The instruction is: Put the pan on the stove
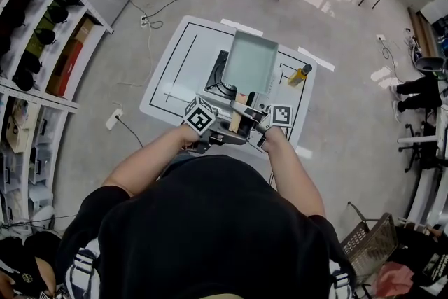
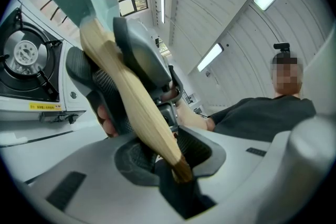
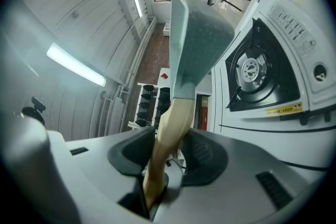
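Left gripper (image 2: 157, 150): clamped narrow on the wooden handle (image 2: 126, 92), pointing level.
Stove (image 1: 218, 78): its burner shows at the pan's left edge, lying under the pan.
Pan (image 1: 250, 59): appears held over the stove, long axis running away from the person.
Right gripper (image 3: 156, 165): closed on the same handle, just beside the left.
Room: bottle (image 1: 299, 73) stands apart at right; a straight drop looks unobstructed.

Your head camera looks steeply down from high above the stove (image 1: 217, 77). Your two gripper cameras sit close behind their jaws, facing along the wooden handle (image 2: 131, 107). All three views share the stove.
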The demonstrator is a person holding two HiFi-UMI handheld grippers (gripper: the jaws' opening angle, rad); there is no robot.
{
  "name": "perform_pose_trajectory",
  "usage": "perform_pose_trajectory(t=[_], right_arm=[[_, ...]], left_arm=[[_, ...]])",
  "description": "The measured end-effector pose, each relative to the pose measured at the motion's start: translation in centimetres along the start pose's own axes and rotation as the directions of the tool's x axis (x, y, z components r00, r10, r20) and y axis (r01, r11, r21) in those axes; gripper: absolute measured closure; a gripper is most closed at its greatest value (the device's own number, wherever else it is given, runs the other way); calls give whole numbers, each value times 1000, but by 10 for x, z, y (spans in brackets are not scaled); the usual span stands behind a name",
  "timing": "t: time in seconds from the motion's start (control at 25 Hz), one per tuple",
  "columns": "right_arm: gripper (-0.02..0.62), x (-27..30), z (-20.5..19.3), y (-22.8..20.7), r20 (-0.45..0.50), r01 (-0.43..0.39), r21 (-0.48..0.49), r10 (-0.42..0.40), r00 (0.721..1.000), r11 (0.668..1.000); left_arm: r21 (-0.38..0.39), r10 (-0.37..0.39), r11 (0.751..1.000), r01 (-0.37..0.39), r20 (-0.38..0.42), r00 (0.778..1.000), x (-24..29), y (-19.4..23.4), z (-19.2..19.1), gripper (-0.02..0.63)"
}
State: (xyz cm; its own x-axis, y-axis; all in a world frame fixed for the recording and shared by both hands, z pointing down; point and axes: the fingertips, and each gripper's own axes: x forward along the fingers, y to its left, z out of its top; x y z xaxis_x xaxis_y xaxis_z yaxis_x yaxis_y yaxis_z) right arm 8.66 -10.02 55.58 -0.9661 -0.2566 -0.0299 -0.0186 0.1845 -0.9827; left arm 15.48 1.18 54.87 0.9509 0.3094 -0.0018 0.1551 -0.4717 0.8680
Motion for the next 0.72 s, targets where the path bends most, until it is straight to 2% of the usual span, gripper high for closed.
perform_pose_trajectory(t=[0.24,0.48,0.72], right_arm=[[440,12,-1,-9,21,34,21,-35,999,999],[443,32,4,-10,60,42,16,-43,997,999],[442,53,2,-10,76,49,7,-49,996,999]], left_arm=[[-18,-36,999,36,-16,999,-15,2,-4,495],[-2,-56,998,56,-58,997,-39,2,-4,495],[-10,-74,997,74,-64,995,-62,0,-8,495]])
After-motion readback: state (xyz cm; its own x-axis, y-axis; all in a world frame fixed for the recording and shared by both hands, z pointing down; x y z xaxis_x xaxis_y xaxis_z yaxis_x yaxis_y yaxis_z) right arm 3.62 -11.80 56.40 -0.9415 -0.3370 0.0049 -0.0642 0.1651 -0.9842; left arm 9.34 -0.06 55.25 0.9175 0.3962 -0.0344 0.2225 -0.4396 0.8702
